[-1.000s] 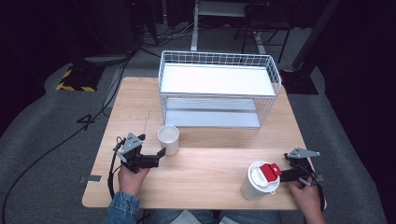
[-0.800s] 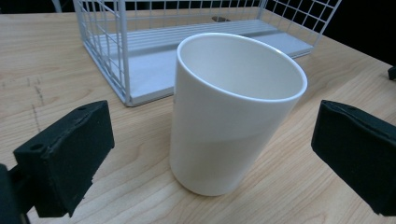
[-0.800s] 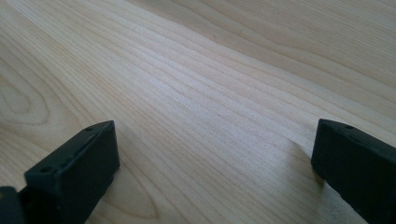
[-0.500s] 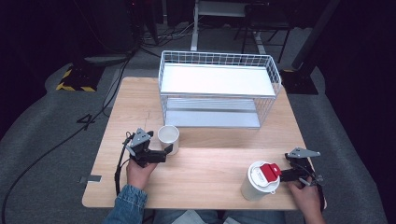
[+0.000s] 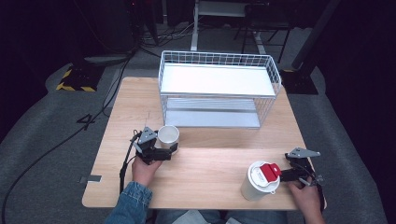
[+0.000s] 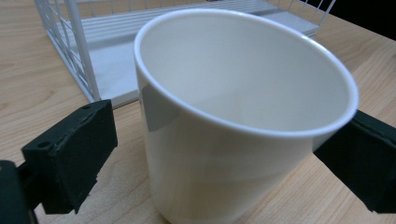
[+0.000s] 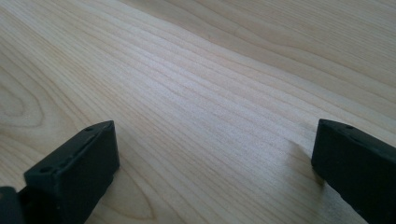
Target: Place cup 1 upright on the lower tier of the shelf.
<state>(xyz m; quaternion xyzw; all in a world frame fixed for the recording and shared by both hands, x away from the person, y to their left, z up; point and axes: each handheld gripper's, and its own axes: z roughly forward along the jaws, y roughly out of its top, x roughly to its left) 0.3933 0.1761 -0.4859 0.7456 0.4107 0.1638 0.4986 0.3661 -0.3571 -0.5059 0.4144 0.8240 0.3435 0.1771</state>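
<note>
A plain white cup (image 5: 168, 136) stands upright on the wooden table (image 5: 210, 163), left of centre. My left gripper (image 5: 167, 143) reaches in from the left with a jaw on either side of it. In the left gripper view the cup (image 6: 224, 130) sits between the jaws of my left gripper (image 6: 215, 158). A gap remains at the left jaw, and the jaws have just been closing. My right gripper (image 5: 286, 175) rests at the front right, beside a taller white lidded cup with a red tab (image 5: 259, 182). That gripper (image 7: 215, 172) stands open over bare wood.
A white wire rack (image 5: 219, 88) with two shelves takes up the back half of the table, just behind the plain cup. Its lower shelf edge (image 6: 93, 60) appears close behind the cup in the left gripper view. Dark floor and cables surround the table.
My left hand has slid to the right, bringing its jaws from beside the plain cup to around it. The right hand and the lidded cup have stayed put.
</note>
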